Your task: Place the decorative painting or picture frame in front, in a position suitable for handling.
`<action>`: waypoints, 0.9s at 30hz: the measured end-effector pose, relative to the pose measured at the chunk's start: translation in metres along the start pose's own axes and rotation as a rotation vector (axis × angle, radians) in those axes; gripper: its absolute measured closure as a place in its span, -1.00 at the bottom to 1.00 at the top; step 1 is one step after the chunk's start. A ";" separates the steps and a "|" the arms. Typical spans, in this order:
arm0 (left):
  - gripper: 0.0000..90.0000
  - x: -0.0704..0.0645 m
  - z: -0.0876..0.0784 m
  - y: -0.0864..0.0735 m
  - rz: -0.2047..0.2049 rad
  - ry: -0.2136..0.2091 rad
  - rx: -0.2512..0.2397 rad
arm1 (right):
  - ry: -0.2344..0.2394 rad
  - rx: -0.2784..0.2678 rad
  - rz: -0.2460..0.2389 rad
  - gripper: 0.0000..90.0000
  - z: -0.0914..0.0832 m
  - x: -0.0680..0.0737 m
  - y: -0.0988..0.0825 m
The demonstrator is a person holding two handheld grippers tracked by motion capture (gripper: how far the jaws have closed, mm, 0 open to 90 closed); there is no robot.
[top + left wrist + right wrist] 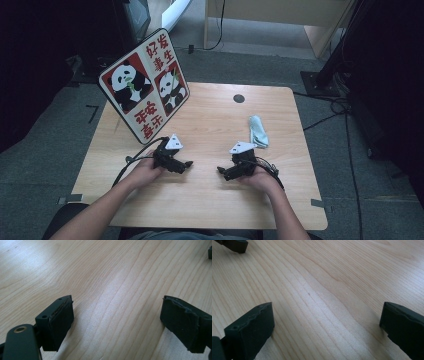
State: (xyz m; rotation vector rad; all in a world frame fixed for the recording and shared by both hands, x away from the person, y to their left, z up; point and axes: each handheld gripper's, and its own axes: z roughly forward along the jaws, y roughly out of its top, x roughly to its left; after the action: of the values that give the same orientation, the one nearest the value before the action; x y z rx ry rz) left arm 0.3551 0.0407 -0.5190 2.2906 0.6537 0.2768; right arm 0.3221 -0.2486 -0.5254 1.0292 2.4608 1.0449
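Observation:
My left gripper (pixel 187 164) rests low over the wooden table (pixel 210 200) near the front, pointing right toward the other one. Its jaws stand wide apart with only bare wood between them; the left gripper (pixel 117 322) shows both black pads (pixel 58 322) apart. My right gripper (pixel 221 172) faces left toward it, a short gap between the two. The right gripper (pixel 327 332) is open too, with bare wood grain between its pads (pixel 252 332). A tip of the left gripper's jaw (pixel 235 245) shows at the top left of the right gripper view.
A panda sign board (pixel 145 85) with red panels leans upright at the table's back left. A pale folded cloth (pixel 258 131) lies right of centre, just behind the right gripper. A dark round hole (pixel 239 98) sits near the back edge. Cables (pixel 345 115) run over the floor at the right.

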 end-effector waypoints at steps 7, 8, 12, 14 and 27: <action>-0.74 0.003 -0.002 0.001 0.002 -0.041 0.015 | 0.002 0.000 -0.001 -1.00 0.000 0.000 0.000; -0.74 0.005 -0.004 0.002 -0.006 -0.065 0.014 | 0.002 0.000 -0.001 -1.00 0.000 0.000 0.000; -0.70 0.013 -0.011 0.003 -0.036 -0.087 0.008 | 0.001 0.000 -0.001 -1.00 0.000 0.000 0.000; -0.70 0.015 -0.014 0.005 -0.048 -0.089 0.002 | 0.001 0.000 -0.001 -1.00 0.000 0.000 0.000; -0.67 0.027 -0.046 0.010 -0.049 -0.112 0.008 | 0.001 0.000 -0.001 -1.00 0.000 0.000 0.000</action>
State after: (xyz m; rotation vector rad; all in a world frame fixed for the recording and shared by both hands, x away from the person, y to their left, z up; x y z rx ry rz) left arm 0.3643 0.0765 -0.4792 2.2754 0.6540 0.1222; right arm 0.3222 -0.2486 -0.5253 1.0278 2.4623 1.0452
